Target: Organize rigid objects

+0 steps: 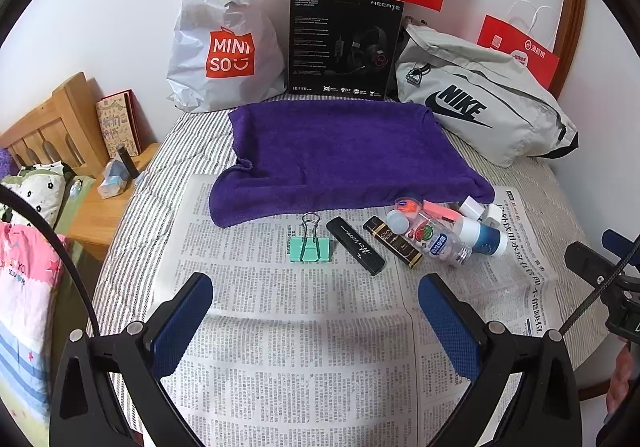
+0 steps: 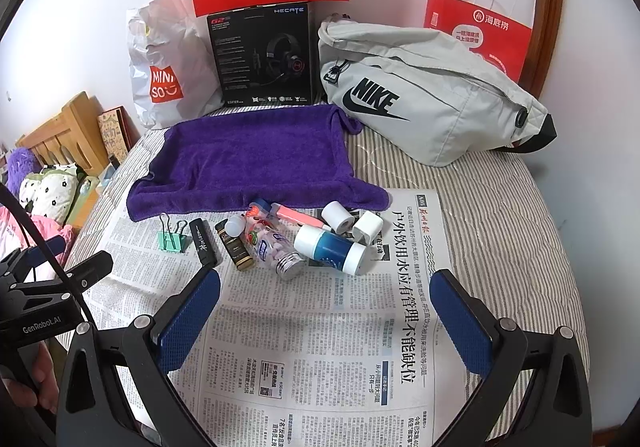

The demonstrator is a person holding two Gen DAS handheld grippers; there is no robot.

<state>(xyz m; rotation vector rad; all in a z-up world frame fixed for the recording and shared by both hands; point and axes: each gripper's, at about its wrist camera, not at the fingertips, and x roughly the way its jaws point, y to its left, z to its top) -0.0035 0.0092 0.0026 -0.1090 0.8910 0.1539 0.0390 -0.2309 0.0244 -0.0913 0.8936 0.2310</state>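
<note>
On the newspaper (image 1: 304,327) (image 2: 320,347) lie a mint binder clip (image 1: 310,245) (image 2: 173,239), a black Horizon stick (image 1: 355,245) (image 2: 203,243), a black-and-gold bar (image 1: 392,241) (image 2: 236,249), a clear pill bottle (image 1: 442,245) (image 2: 276,249) and a blue-and-white tube (image 1: 486,235) (image 2: 330,247). Small white cylinders (image 2: 338,217) and a pink pen (image 2: 298,217) lie behind them. A purple towel (image 1: 344,155) (image 2: 252,159) is spread beyond. My left gripper (image 1: 316,295) is open, empty, just short of the clip. My right gripper (image 2: 325,289) is open, empty, near the tube.
Along the wall stand a Miniso bag (image 1: 224,47), a black headset box (image 1: 344,47), a grey Nike pouch (image 1: 476,107) and red paper bags (image 2: 480,31). A wooden bedside shelf (image 1: 100,199) lies left. The striped bed cover (image 2: 500,215) extends right of the newspaper.
</note>
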